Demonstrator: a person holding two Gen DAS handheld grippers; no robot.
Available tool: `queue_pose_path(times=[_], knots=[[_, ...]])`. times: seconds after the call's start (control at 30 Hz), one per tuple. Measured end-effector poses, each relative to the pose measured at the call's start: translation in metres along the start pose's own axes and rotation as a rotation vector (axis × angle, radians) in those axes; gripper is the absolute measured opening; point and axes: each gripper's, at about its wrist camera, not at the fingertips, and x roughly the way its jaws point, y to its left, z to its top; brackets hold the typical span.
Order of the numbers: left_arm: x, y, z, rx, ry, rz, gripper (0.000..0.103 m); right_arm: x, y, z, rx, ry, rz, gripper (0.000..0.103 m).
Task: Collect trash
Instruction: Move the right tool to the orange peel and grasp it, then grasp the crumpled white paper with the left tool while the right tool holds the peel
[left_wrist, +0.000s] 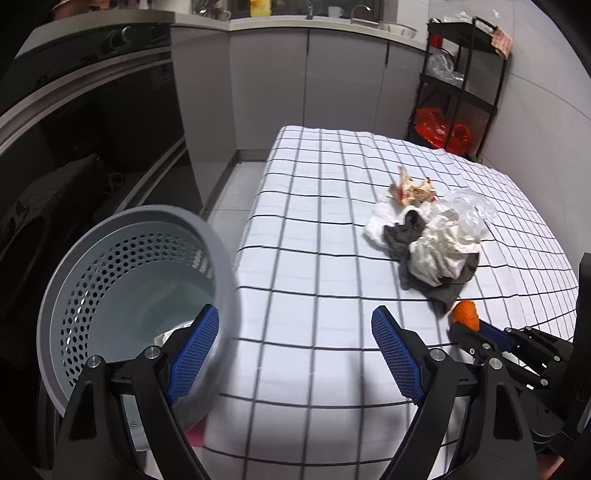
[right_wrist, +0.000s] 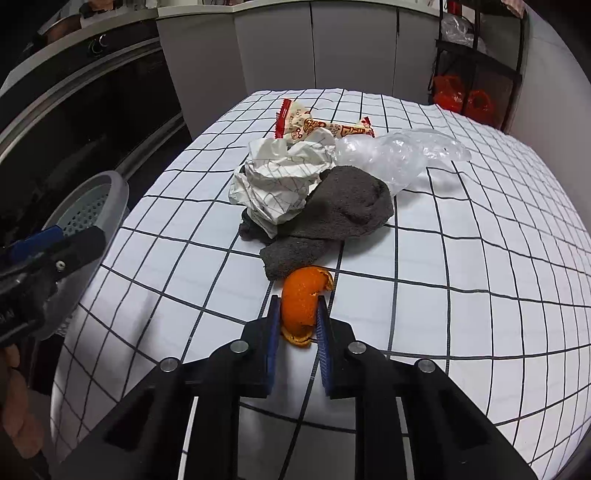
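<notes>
The right gripper (right_wrist: 298, 325) pinches an orange peel (right_wrist: 303, 295) between its blue pads, low on the table (right_wrist: 480, 295), which is covered by a white cloth with a black grid. The peel touches the near tip of a grey sock (right_wrist: 332, 218). In the left wrist view the same peel (left_wrist: 466, 314) shows at the right gripper's tip, just beside the sock's corner.

The left gripper (left_wrist: 295, 350) stands spread wide. Its left pad overlaps the rim of a grey perforated bin (left_wrist: 129, 295) that sits off the table's left edge; the pictures do not show whether pad and rim touch. Its right pad is over bare cloth. Something pale lies at the bin's bottom, too hidden to name.

The remaining trash lies in a heap toward the table's middle: crumpled paper (right_wrist: 280, 181) on top of the sock, a clear plastic bag (right_wrist: 399, 155) to its right, and a red-and-white snack wrapper (right_wrist: 314, 127) behind.

A black shelf rack (left_wrist: 461, 85) with orange bags stands past the table's far right corner.
</notes>
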Motion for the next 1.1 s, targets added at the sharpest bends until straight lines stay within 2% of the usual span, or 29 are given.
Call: queue_pose_path(times=[0.1, 0.23, 0.43, 0.77, 0.83, 0.9, 0.97, 1.1], knots=[[0.002, -0.014, 0.005, 0.017, -0.007, -0.018, 0.084, -0.007, -0.014, 0.004, 0.047, -0.007, 0.01, 0.016], [0.006, -0.039, 0.012, 0.043, -0.017, -0.054, 0.087, -0.025, -0.042, 0.011, 0.133, -0.058, 0.005, 0.016], [0.017, -0.075, 0.024, 0.075, -0.016, -0.108, 0.088, -0.039, -0.084, 0.022, 0.3, -0.094, 0.087, 0.016], [0.05, -0.111, 0.035, 0.121, -0.007, -0.108, 0.086, -0.048, -0.097, 0.027, 0.328, -0.114, 0.103, 0.016], [0.057, -0.114, 0.037, 0.123, 0.001, -0.1, 0.075, -0.047, -0.098, 0.028, 0.329, -0.111, 0.108, 0.016], [0.061, -0.115, 0.037, 0.122, 0.017, -0.104, 0.049, -0.047, -0.098, 0.028, 0.327, -0.11, 0.11, 0.016], [0.062, -0.114, 0.036, 0.114, 0.027, -0.111, 0.037, -0.047, -0.097, 0.028, 0.323, -0.108, 0.111, 0.016], [0.054, -0.103, 0.036, 0.083, 0.013, -0.118, 0.03, -0.046, -0.095, 0.03, 0.314, -0.105, 0.113, 0.016]])
